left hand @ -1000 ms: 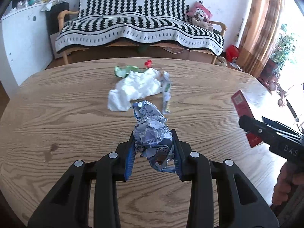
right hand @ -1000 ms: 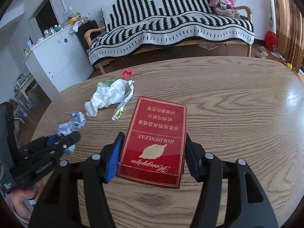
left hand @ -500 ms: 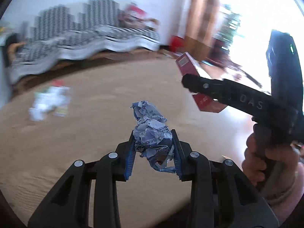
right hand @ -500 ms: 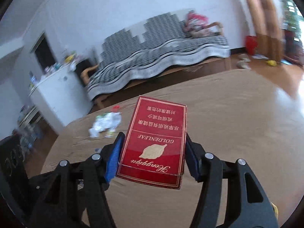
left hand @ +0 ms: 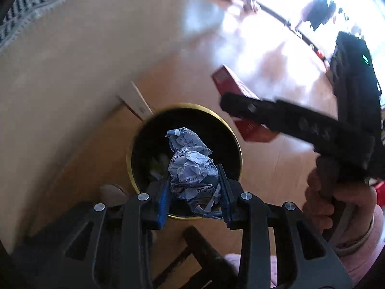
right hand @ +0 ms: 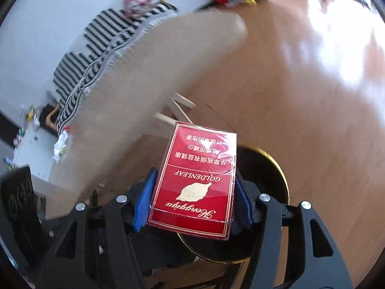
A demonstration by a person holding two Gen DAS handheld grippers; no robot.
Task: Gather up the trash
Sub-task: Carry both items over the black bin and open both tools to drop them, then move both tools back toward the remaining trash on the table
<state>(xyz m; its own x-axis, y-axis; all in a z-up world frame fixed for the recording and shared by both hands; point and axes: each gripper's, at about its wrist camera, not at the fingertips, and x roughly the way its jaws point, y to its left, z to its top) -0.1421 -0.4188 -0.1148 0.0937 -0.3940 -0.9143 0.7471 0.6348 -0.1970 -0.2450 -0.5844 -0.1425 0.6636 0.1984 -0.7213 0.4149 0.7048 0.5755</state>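
Now both grippers hang over the bin (left hand: 234,142), a black can with a gold rim on the wooden floor (left hand: 276,168) beside the table (left hand: 72,72). The left gripper (left hand: 193,193) has its fingers narrow, clamped on the crumpled paper ball (left hand: 191,166), blue-printed; in the left wrist view the ball sits right over the dark bin mouth, at about centre of the opening. Some pale scraps show inside the bin at 9 o'clock from the ball, too dark to say what.

The right gripper (right hand: 192,204) has its fingers about half spread, pressed on both long edges of the red cigarette pack (right hand: 196,180). From the left wrist view the pack (left hand: 240,110) is at 2 o'clock from the bin mouth, over or just outside the rim; can't tell which. In the right wrist view the bin (right hand: 276,168) peeks out behind the pack at 3 to 5 o'clock, so the pack looks off-centre.

Risks, as a guess:
- pack let go now clips the rim and tips onto the floor, since it's flat, stiff and not clearly over the hole
- paper ball is light and springy, may snag on a blue pad and hang instead of dropping
- the two grippers are close over one small opening and could knock each other
- frames are blurred, so alignment is hard to trust
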